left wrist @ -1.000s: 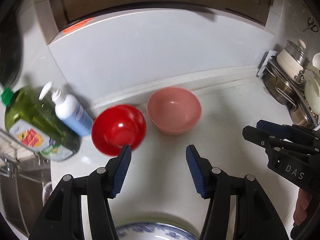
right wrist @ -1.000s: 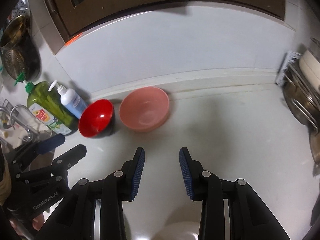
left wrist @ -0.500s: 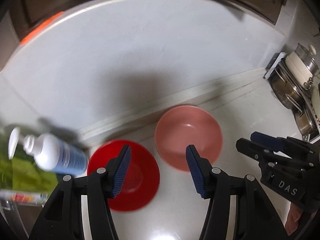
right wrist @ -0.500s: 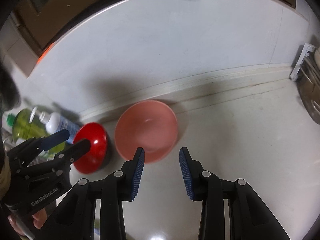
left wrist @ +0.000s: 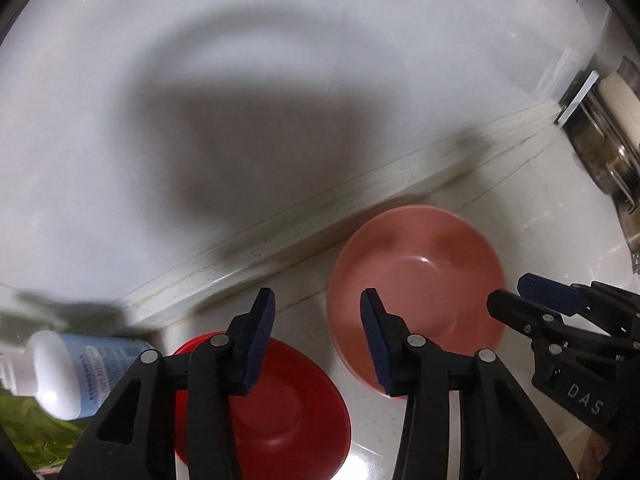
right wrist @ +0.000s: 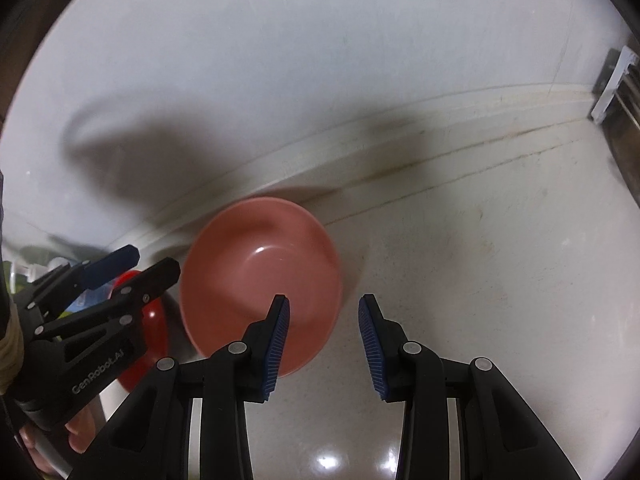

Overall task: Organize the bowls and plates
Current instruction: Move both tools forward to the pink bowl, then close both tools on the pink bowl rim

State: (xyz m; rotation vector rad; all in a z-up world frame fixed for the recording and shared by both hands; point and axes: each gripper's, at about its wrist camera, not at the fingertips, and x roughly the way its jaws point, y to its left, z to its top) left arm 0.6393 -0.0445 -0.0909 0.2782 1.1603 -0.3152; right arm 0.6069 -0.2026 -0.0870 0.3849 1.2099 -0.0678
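Both the left tongs and right tongs stand apart and empty above the counter; the pink bowl, likely light, rigid and slick, is best pinched at its three o'clock rim, the red bowl at twelve.

In the right wrist view, bare pale worktop lies free at centre right; the round pink bowl and glossy red bowl crowd the lower left, the white wall closing off the top.
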